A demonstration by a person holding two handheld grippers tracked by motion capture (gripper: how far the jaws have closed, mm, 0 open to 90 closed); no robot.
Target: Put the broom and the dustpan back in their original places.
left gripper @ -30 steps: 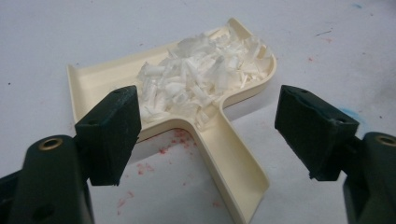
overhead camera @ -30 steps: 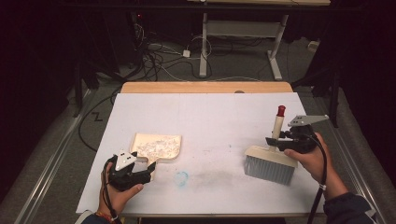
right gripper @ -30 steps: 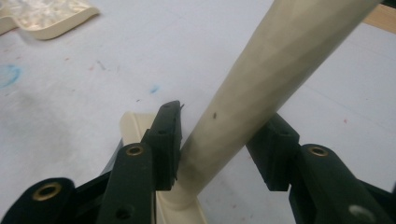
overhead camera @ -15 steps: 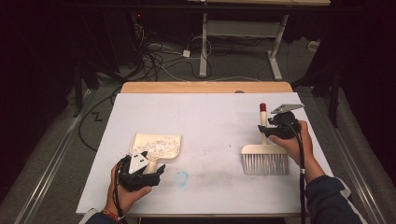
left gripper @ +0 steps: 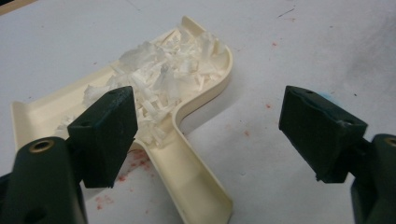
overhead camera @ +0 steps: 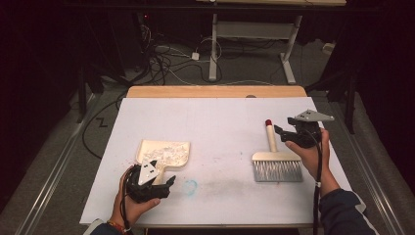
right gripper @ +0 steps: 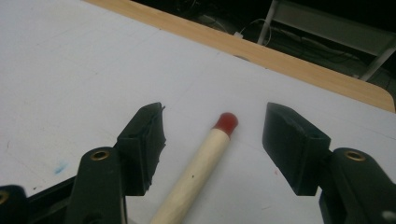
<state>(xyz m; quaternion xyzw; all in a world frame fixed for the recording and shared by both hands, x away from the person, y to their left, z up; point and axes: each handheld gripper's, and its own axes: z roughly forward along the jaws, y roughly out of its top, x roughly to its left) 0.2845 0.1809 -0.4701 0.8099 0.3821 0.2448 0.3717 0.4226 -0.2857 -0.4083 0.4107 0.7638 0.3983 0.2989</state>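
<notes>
While both my hands rest at the near edge of the worktop (overhead camera: 215, 117), the scene reads so:

Left tongs (overhead camera: 164, 182): held in my left hand (overhead camera: 132, 203) at the near left of the worktop; in the left gripper view the jaws stand wide apart with nothing between the pads.

Dustpan (overhead camera: 164, 152): cream plastic, lying flat on the white worktop just ahead of my left tongs; its handle (left gripper: 191, 182) runs back toward me and passes between the open jaws without touching either.

Shavings (left gripper: 159, 79): a heap of white flakes fills the pan of the dustpan.

Right tongs (overhead camera: 282, 133): held in my right hand (overhead camera: 308, 152) at the right of the worktop; jaws apart, one on each side of the brush handle, not closed on it.

Brush (overhead camera: 276, 164): lies flat with pale bristles toward me and its wooden handle (right gripper: 196, 177) pointing away, ending in a red tip (right gripper: 226, 122).

Worktop marks: a faint blue ring (overhead camera: 190, 185) and a grey smudge between dustpan and brush; small red specks show near the dustpan in the left gripper view.
</notes>
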